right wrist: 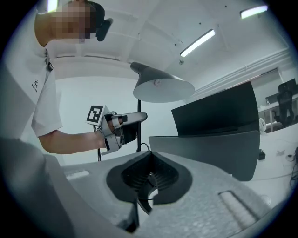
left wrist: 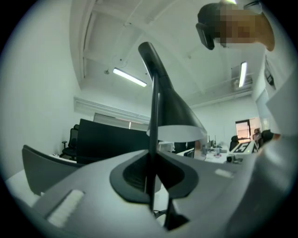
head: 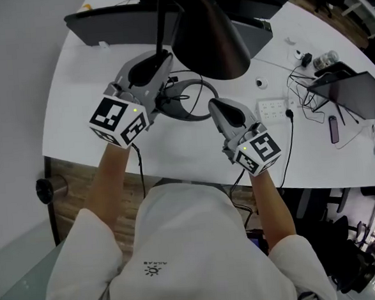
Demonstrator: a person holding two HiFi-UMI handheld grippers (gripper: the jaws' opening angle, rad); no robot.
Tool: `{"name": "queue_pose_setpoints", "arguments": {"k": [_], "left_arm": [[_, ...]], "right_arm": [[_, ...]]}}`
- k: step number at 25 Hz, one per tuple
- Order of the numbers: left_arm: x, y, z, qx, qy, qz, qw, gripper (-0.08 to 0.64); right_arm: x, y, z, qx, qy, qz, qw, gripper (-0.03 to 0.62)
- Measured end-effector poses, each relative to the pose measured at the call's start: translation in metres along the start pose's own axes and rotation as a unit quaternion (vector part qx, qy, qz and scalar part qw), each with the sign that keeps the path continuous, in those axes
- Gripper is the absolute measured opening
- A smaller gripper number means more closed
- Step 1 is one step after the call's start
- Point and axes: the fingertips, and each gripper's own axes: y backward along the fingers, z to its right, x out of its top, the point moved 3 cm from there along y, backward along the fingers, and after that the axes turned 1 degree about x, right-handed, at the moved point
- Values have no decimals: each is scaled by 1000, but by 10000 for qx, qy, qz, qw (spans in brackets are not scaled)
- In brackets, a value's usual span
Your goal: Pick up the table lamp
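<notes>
The table lamp has a black cone shade (head: 208, 35), a thin black stem (head: 160, 26) and a thin ring base (head: 201, 116) with a cable. My left gripper (head: 162, 58) is shut on the stem, which runs upright between its jaws in the left gripper view (left wrist: 153, 139). My right gripper (head: 215, 106) is at the ring's right edge, and a thin curved dark piece of the ring sits pinched in its jaws (right wrist: 148, 183). The right gripper view also shows the shade (right wrist: 160, 88) and the left gripper (right wrist: 135, 118) on the stem.
The white table (head: 83, 121) curves away at its left edge. A black monitor (head: 114, 23) stands behind the lamp. A white power strip (head: 273, 110), loose cables, a dark laptop (head: 353, 93) and a phone (head: 334, 129) lie to the right.
</notes>
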Motion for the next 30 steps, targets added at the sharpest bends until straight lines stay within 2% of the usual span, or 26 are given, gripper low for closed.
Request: {"name": "queue_pose_setpoints", "arguments": {"k": [8,13,23,30], "left_arm": [[39,27,-13,226,-133,52,9996,37],[54,51,-23,390,-343,29,9986,37],[59,92,-39,665,-171,100,9976,37],[54,99,-41,741,-91,111,9971,37]], "right_arm": [[59,26,-5,-110,252,382,9989,-1],[86,29,-7,-170,235,568,9980,-1],[109,32,-15,-209,308,664,9971,-1],[107,33,-15,-272,358,621,9971,-2]]}}
